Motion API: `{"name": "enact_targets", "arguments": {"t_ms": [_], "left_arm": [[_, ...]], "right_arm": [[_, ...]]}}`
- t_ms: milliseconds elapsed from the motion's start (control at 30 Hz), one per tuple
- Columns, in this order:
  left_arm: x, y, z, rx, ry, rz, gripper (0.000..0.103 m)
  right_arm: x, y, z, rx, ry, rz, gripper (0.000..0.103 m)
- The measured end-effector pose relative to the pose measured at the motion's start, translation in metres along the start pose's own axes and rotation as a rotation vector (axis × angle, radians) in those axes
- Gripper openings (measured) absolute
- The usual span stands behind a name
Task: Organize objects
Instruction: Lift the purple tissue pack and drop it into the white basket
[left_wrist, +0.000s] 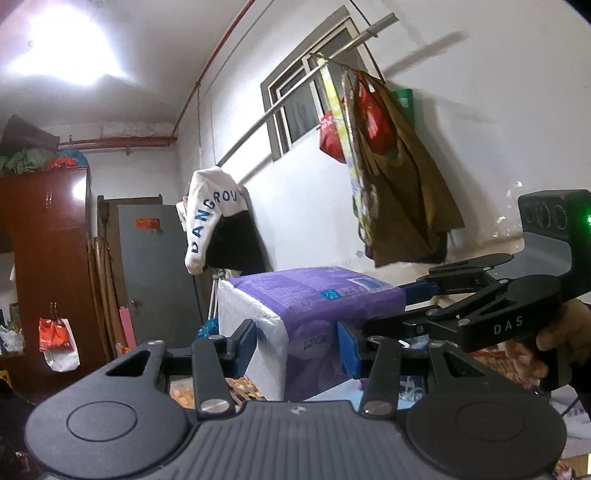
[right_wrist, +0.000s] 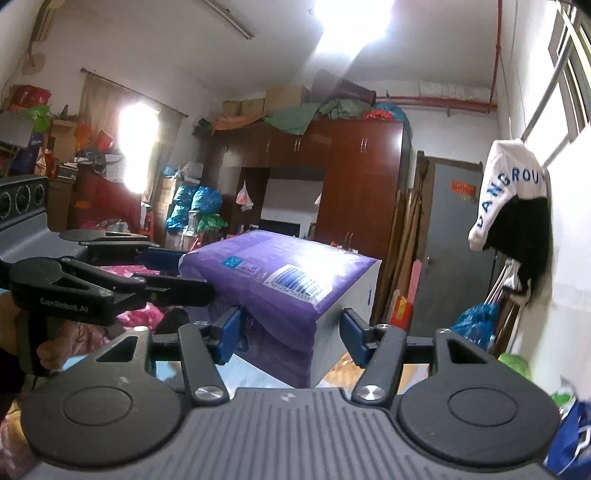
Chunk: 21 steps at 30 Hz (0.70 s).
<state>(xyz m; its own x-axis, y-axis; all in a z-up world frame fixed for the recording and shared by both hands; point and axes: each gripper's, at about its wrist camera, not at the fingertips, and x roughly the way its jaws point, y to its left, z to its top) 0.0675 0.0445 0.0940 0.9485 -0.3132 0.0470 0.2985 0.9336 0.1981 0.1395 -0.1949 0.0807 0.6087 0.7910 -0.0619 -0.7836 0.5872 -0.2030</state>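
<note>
Left wrist view: the left gripper (left_wrist: 299, 343) has its blue fingers (left_wrist: 349, 349) pressed on one end of a purple and white soft pack (left_wrist: 295, 302), held up in the air, while the right gripper (left_wrist: 413, 295) clamps its far side; the pack's underside is hidden, and behind stand a white wall, a window (left_wrist: 314, 96) and hanging bags (left_wrist: 399, 166). Right wrist view: the right gripper (right_wrist: 290, 330) grips the pack (right_wrist: 280, 280) partway closed, the left gripper (right_wrist: 173, 273) enters from the left, and beyond lies a cluttered room with a brown wardrobe (right_wrist: 354, 184).

White walls, barred window (left_wrist: 314, 99), red-brown wardrobe (right_wrist: 354, 184), grey door (right_wrist: 448, 236), bright ceiling light (right_wrist: 354, 18).
</note>
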Motion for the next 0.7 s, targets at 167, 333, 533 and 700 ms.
{"name": "enact_targets", "arguments": {"t_ms": [167, 333, 533, 700], "left_arm": [[0.033, 0.02, 0.017, 0.016, 0.032, 0.043, 0.051], [0.069, 0.049, 0.016, -0.017, 0.09, 0.05, 0.051], [0.112, 0.078, -0.005, -0.073, 0.2, 0.051, 0.051], [0.139, 0.096, -0.025, -0.128, 0.316, 0.048, 0.051]], "right_arm": [[0.032, -0.015, 0.006, 0.015, 0.031, -0.005, 0.061], [0.069, -0.034, 0.002, 0.053, 0.08, 0.013, 0.061], [0.11, -0.044, -0.021, 0.116, 0.175, 0.01, 0.061], [0.131, -0.051, -0.032, 0.154, 0.286, 0.012, 0.061]]}}
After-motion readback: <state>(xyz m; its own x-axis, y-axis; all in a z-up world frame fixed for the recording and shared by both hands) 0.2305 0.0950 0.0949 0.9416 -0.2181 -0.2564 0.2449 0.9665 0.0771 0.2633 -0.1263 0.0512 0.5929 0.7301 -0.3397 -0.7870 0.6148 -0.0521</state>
